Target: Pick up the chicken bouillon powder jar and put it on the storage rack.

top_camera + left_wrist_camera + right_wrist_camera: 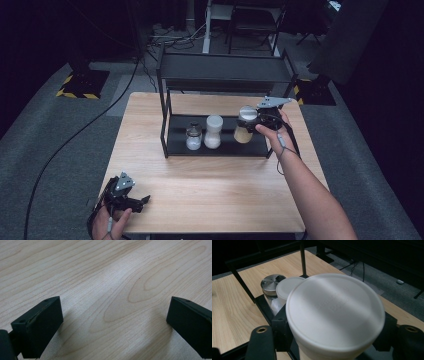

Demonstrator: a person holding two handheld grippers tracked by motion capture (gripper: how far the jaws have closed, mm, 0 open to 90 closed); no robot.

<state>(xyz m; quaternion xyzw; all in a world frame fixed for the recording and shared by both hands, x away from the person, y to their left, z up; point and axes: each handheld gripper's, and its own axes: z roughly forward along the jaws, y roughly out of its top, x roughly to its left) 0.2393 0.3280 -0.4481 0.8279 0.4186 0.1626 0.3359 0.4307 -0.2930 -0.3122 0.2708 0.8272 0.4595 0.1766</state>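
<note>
The counter was pale wood with a wavy grain, and a black metal rack of thin square posts stood on its far half. On the rack's lower shelf stood three jars in a row: a small glass jar with a shiny metal cap, a taller white-lidded jar of white powder just beside it, and at the right end the tan-filled jar, round, with a broad flat white lid. The right hand-held gripper was clamped on that jar just under its lid, the forearm stretched forward across the counter's right side. The left hand-held gripper lay low at the counter's near left corner, its matte black jaws spread wide over bare wood.
</note>
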